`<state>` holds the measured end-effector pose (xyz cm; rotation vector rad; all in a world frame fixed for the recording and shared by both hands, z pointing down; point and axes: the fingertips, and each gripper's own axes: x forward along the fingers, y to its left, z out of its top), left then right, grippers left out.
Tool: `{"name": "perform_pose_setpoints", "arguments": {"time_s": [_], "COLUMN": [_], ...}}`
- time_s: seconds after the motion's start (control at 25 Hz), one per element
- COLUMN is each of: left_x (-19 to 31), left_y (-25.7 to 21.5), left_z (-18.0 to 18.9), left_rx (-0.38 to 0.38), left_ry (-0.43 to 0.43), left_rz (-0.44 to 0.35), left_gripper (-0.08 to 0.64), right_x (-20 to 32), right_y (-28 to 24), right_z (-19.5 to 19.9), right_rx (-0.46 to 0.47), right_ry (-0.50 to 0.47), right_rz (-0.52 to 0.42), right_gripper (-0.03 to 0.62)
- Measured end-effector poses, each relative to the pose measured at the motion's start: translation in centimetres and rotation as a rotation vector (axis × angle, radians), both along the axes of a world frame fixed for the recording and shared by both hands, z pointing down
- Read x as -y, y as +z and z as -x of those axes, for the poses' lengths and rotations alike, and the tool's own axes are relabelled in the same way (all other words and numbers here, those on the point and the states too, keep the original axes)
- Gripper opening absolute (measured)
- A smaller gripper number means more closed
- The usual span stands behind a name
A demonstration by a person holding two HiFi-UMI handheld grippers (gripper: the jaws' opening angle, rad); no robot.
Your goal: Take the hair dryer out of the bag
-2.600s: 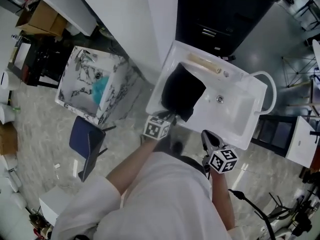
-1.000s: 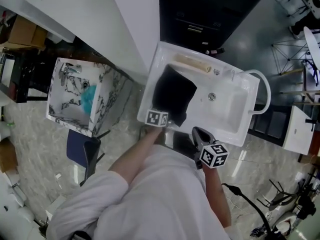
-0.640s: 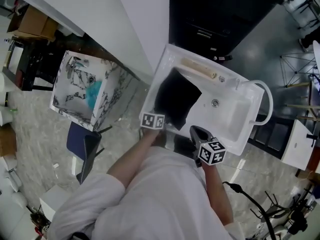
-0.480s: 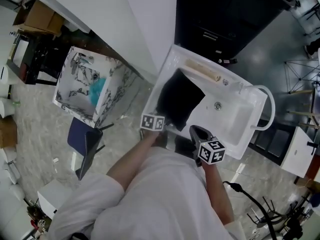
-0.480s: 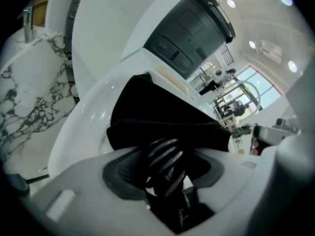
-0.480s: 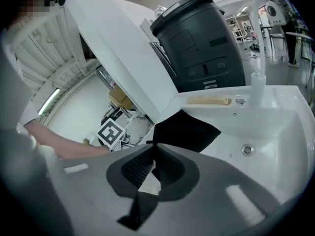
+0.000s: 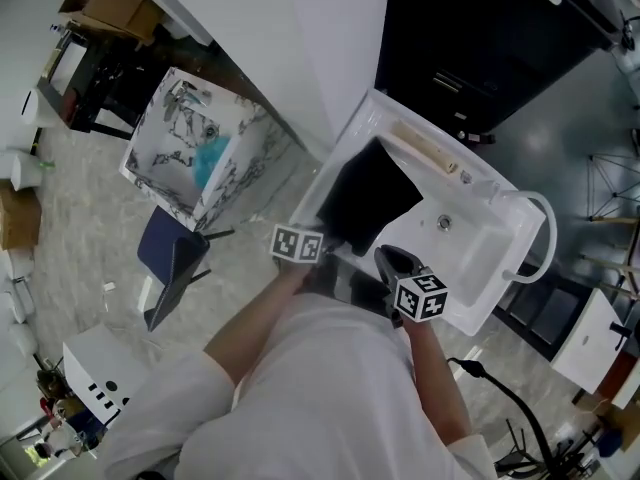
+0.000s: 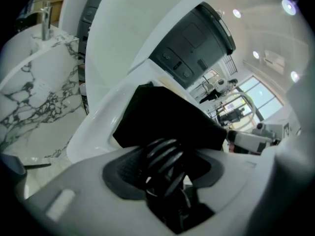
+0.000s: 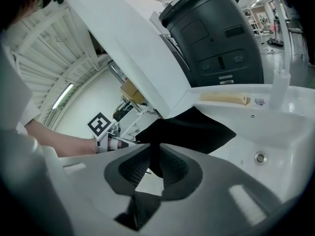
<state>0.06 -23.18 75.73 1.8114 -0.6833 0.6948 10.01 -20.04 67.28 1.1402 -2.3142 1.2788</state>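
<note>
Up comes the left gripper (image 8: 165, 163) from the limp black fabric bag (image 7: 365, 198) in the white sink (image 7: 480, 258), clamped on a springy black coiled cord (image 8: 162, 154); right gripper (image 9: 153, 162), jaws just opened, cloth slack between; the hidden, heavier hair dryer probably wants a handle grip.

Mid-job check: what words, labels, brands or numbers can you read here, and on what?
No text is readable.
Marker cubes: black-and-white squares only, no letters.
Pale label on the dark unit: too blurred.
Small sticker on the sink rim: too small.
</note>
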Motion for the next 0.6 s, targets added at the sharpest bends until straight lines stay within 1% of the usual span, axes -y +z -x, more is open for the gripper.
{"name": "perform_pose_setpoints", "arguments": {"time_s": [0.08, 0.2, 0.36, 0.48, 0.6], "left_x": [-0.3, -1.1, -2.3, -3.1, -3.7], "left_y": [-0.4, -1.1, -1.9, -2.6, -3.2], "left_z": [0.3, 0.4, 0.5, 0.4, 0.2], "left_rx": [0.0, 0.0, 0.006, -0.003, -0.013], "left_ry": [-0.026, -0.053, -0.085, -0.116, -0.139], "left_rz": [0.002, -0.002, 0.001, 0.013, 0.017], "left_gripper": [0.222, 0.222, 0.222, 0.222, 0.222], "right_x": [-0.2, -0.2, 0.1, -0.7, -2.0], "right_y": [0.1, 0.7, 0.3, 0.1, 0.7], "right_z": [0.5, 1.4, 3.6, 5.7, 6.8], "right_rx": [-0.001, -0.026, -0.014, -0.036, -0.109], "right_ry": [-0.047, -0.116, -0.226, -0.371, -0.515], "right_rz": [-0.011, -0.026, -0.069, -0.114, -0.174], "right_gripper": [0.085, 0.137, 0.166, 0.19, 0.201]}}
